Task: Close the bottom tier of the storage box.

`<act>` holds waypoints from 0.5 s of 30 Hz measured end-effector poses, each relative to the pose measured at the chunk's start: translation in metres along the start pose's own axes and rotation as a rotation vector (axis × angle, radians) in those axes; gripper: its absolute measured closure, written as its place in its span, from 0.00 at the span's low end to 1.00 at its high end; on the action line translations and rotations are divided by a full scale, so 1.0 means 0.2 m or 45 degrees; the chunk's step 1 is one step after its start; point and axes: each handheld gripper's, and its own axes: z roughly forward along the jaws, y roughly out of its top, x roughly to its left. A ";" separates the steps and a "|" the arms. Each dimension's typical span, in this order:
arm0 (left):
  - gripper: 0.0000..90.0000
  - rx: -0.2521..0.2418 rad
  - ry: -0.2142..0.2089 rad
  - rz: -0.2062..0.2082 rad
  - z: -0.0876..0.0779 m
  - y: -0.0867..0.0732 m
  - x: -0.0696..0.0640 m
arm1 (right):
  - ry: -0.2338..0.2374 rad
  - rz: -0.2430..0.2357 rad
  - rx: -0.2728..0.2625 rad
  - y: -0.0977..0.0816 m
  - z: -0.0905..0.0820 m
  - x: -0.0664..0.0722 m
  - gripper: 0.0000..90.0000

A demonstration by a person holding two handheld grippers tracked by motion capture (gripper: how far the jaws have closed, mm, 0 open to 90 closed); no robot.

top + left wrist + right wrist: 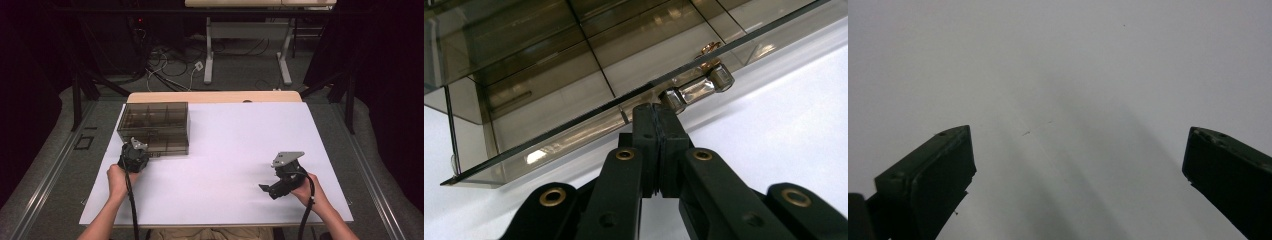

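One smoky plastic box (154, 127) sits on one white table (235, 150). Two grippers, left gripper (134, 152) touching the box, right gripper (272, 189) well apart from it. Two hands.

No readable text, label, brand or number anywhere — nothing legible on the box, the desk or either claw.

Sole obstacle: smoked compartment box (154, 127) at the white table's (235, 150) far-left corner. Surface right of and nearer than the box lies open.
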 end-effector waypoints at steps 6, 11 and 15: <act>0.99 -0.025 0.010 -0.033 0.02 0.01 0.01 | -0.001 0.001 0.003 0.00 0.01 0.00 0.00; 1.00 -0.034 0.026 -0.037 0.03 0.02 0.01 | -0.004 0.004 0.000 0.00 0.00 0.00 0.00; 1.00 -0.049 0.039 -0.034 0.05 0.02 0.01 | 0.002 -0.001 0.004 0.00 0.01 0.00 0.00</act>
